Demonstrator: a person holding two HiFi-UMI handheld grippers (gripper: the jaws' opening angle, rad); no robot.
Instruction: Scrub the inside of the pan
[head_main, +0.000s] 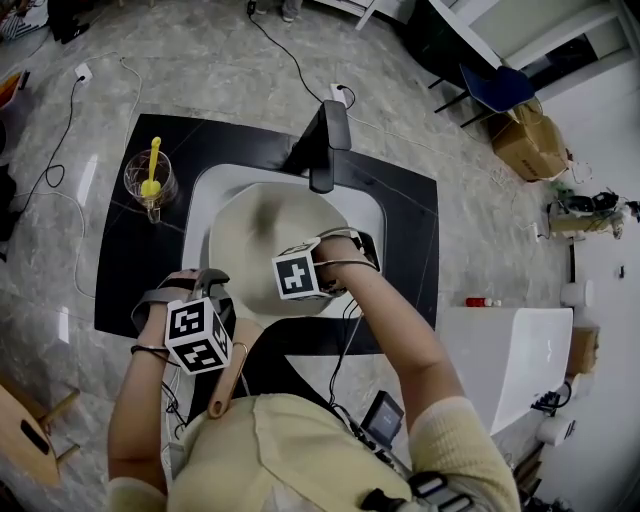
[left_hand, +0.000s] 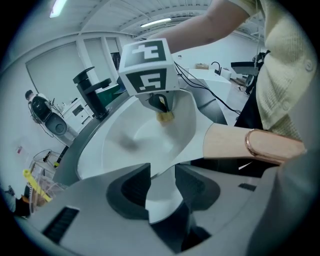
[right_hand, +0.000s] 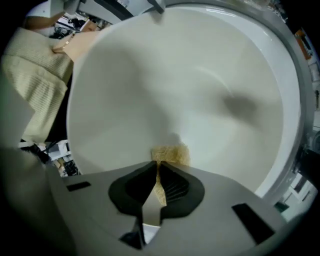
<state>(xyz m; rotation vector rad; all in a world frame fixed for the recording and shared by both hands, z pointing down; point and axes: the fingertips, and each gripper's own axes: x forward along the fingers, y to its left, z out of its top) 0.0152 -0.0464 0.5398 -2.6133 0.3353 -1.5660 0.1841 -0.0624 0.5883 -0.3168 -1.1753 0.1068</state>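
A big grey floor (head_main: 200, 60) lies all around. On it stands a black counter (head_main: 410, 230). A white sink (head_main: 215, 185) is set in the middle of the counter. A black tap (head_main: 322, 145) stands at the far side of the sink and reaches over it.

The pan (head_main: 250, 240) sits in the sink and fills most of it. It is round and pale inside. Its brown handle (head_main: 228, 380) points to the near side, toward the person, and sticks out past the near edge of the counter.

The person stands at the near side and holds one tool in each hand.

The left gripper (left_hand: 161, 185) is at the near left side of the pan, close to the handle. The rim of the pan sits between its jaws, and they grip it there. The jaws stand wide because the rim is thick at that spot.

The right gripper (right_hand: 156, 175) points down into the pan, on the near right part of it. Its jaws are almost together and pinch a small yellow sponge (right_hand: 171, 154). The sponge sticks out past the tips and touches the inside of the pan.

A glass jar (head_main: 150, 185) stands on the counter, to the far left of the sink. A yellow stick (head_main: 152, 170) stands in it.
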